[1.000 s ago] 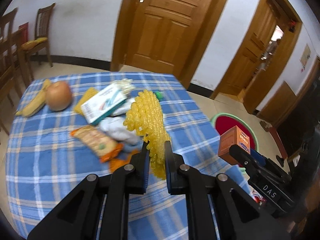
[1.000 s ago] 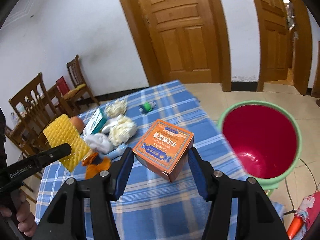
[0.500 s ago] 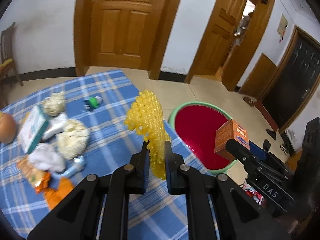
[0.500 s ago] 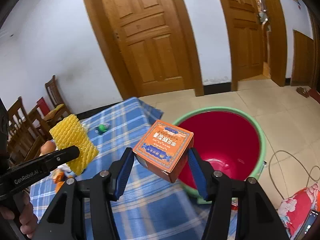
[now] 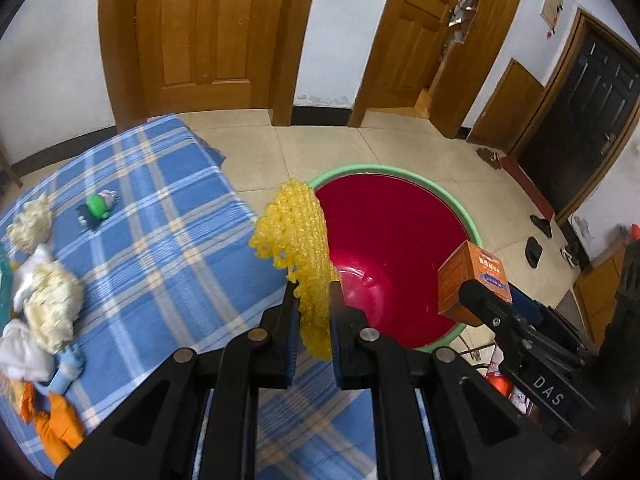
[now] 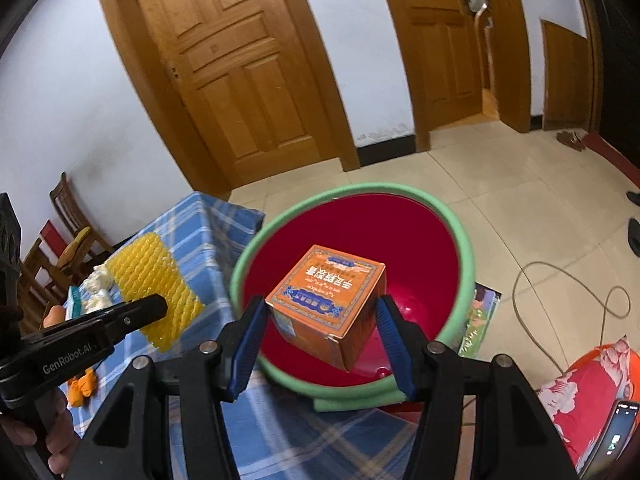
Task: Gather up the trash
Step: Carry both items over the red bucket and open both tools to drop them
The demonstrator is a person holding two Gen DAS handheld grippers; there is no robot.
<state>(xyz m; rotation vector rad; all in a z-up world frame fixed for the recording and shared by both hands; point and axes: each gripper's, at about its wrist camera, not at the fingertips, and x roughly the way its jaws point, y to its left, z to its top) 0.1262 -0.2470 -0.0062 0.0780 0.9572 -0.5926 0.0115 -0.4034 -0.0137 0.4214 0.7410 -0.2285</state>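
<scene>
Over the red bucket (image 6: 448,240) is where my right gripper (image 6: 320,320) hangs, its jaws about half apart and pressed on two opposite faces of the orange carton (image 6: 328,300) — the box sits tilted, one corner down, with the bucket's mouth straight beneath it in my right wrist view. That is the relation the coming move turns on: the carton looks to be inside the green rim, so I judge a plain release would drop it in.

My left gripper (image 5: 314,308) is the farther one. It is squeezed nearly closed on the yellow foam net (image 5: 296,232), which stands up from the fingers with its long axis roughly upright, its lower end poking out below the pads. From the left wrist view the net hangs at the bucket's near rim, beside the edge of the blue checked tablecloth (image 5: 160,240) — it seems to need a little more travel toward the bucket before letting go. More scraps lie on the cloth, well apart from both hands.
</scene>
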